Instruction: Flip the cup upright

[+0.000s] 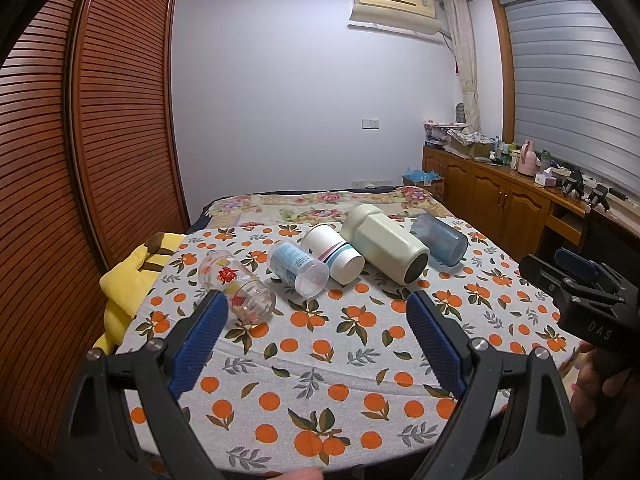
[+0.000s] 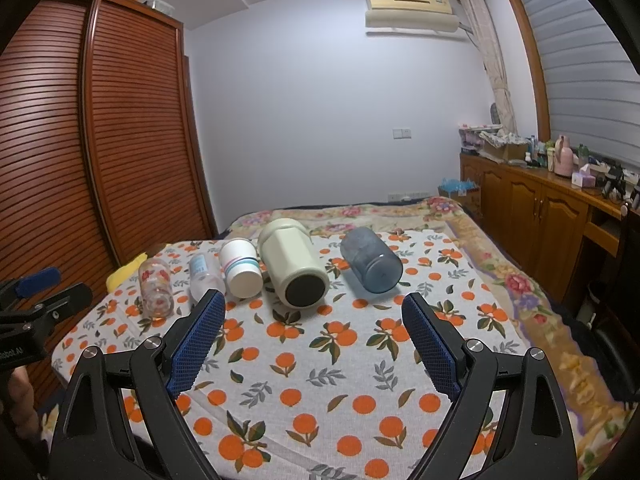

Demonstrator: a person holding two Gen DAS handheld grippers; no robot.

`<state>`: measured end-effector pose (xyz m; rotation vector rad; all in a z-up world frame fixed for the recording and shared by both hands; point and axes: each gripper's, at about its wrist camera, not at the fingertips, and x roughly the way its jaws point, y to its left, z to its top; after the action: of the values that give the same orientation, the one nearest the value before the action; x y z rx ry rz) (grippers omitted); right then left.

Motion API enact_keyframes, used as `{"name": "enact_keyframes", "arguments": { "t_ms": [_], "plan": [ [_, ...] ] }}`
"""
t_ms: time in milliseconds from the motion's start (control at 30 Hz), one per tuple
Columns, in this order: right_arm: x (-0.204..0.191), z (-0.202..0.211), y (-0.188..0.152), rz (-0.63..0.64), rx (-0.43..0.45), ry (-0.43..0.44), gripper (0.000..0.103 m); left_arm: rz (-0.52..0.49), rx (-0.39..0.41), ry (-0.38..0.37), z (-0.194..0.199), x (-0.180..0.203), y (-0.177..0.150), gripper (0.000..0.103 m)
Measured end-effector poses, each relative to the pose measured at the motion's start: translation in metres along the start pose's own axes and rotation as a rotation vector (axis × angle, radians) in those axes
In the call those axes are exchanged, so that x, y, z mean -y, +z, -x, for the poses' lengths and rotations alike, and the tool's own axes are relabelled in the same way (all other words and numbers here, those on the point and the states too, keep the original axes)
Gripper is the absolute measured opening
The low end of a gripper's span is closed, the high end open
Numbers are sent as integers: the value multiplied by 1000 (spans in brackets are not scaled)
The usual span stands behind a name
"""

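Several cups lie on their sides in a row on the orange-print cloth: a clear glass with red flowers, a clear cup with a blue label, a white striped cup, a cream flask and a blue-grey tumbler. My left gripper is open and empty, just short of the flowered glass. My right gripper is open and empty, in front of the flask and tumbler.
A slatted wooden wardrobe stands at the left. A wooden sideboard with bottles and boxes runs along the right under the window. A yellow cloth lies at the table's left edge. A floral bedspread lies behind and right.
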<state>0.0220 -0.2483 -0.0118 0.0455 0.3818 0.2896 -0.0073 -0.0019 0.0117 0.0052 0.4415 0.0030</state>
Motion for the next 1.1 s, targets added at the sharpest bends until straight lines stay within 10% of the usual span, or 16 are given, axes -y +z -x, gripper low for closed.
{"name": "enact_keyframes", "arguments": {
  "t_ms": [1100],
  "plan": [
    [1, -1, -3, 0, -5, 2, 92, 4, 8, 4, 2, -2, 3, 92]
  ]
}}
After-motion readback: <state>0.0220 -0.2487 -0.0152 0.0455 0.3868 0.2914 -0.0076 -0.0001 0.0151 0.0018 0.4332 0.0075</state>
